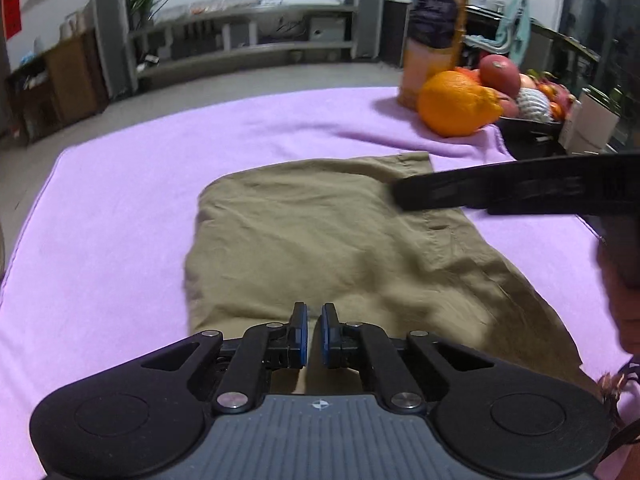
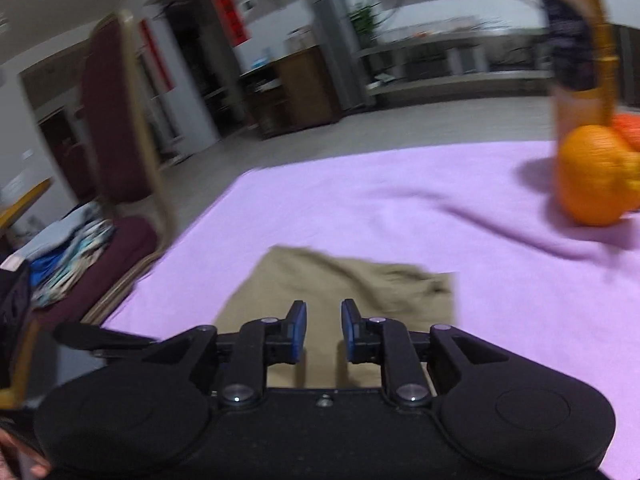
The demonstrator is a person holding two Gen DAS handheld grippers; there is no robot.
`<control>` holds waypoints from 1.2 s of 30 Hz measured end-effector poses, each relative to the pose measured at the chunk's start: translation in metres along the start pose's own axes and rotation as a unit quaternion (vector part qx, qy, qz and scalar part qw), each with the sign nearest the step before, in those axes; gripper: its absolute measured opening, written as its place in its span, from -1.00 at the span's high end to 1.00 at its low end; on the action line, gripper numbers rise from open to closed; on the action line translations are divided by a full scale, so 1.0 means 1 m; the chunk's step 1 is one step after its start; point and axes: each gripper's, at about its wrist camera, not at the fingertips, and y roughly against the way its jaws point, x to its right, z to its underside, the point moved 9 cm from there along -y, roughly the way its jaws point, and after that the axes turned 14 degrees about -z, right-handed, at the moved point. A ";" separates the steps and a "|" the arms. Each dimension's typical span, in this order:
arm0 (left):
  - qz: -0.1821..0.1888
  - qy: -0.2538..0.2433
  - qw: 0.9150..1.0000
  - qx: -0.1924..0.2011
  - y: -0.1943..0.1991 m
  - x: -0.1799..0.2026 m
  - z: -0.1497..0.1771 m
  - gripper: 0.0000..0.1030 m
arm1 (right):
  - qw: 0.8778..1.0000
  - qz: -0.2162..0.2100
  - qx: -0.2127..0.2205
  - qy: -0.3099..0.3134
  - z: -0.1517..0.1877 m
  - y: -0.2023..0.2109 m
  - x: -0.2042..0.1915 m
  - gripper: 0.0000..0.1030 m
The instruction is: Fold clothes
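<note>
Hovering over the khaki garment (image 1: 320, 240), left tongs (image 1: 314, 312) and right tongs (image 2: 324, 312) gape, empty.

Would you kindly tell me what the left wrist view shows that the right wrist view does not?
Only the left wrist view shows the fruit tray with a mango, and the right gripper reaching across. Only the right wrist view shows the maroon chair stacked with clothes. Both show the khaki garment, purple cloth, orange and bottle.
</note>
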 end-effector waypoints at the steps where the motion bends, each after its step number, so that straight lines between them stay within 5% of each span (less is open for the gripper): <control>1: 0.001 -0.001 1.000 0.005 0.000 0.002 0.000 0.95 | 1.000 -0.023 -0.016 -0.001 0.002 -0.011 -0.005 0.64; 4: 0.006 0.005 1.000 0.007 -0.001 0.000 0.000 0.95 | 0.995 -0.065 -0.068 -0.016 0.014 -0.045 -0.003 0.65; 6: 0.004 0.004 1.000 0.010 0.000 0.001 0.001 0.95 | 0.998 -0.038 -0.052 -0.016 0.013 -0.055 0.013 1.00; 9: 0.001 0.003 1.000 0.014 0.000 0.001 0.001 0.94 | 0.996 0.077 0.012 -0.032 -0.004 -0.043 0.064 1.00; 12: -0.001 0.002 1.000 0.018 0.001 0.002 0.002 0.94 | 0.972 0.218 0.068 -0.053 -0.018 -0.010 0.108 0.81; 17: -0.006 0.001 1.000 0.025 0.001 0.003 0.003 0.94 | 0.979 0.166 0.108 -0.042 -0.028 0.027 0.087 0.81; 21: -0.010 -0.004 1.000 0.024 0.001 0.005 0.002 0.94 | 0.995 0.064 0.035 0.074 -0.016 -0.002 0.015 0.61; 23: -0.013 -0.009 1.000 0.021 0.001 0.005 0.001 0.94 | 0.985 0.080 -0.017 0.153 0.004 -0.021 0.000 0.60; 26: -0.012 -0.011 1.000 0.015 0.001 0.004 0.000 0.90 | 0.953 0.104 -0.094 0.268 0.031 -0.047 -0.020 0.61; 27: -0.013 -0.007 1.000 0.012 0.003 0.004 0.000 0.87 | 0.946 0.142 -0.087 0.278 0.031 -0.042 -0.011 0.61; 30: -0.011 -0.002 1.000 0.010 0.014 0.006 0.003 0.82 | 0.958 0.209 -0.057 0.189 0.020 -0.001 0.030 0.56; 32: -0.003 -0.010 1.000 0.018 0.027 0.013 0.010 0.82 | 0.953 0.240 -0.056 0.179 0.016 0.022 0.033 0.56; 36: 0.047 -0.026 0.998 0.017 0.058 0.039 0.034 0.74 | 0.966 0.185 -0.027 0.177 0.013 0.054 -0.009 0.55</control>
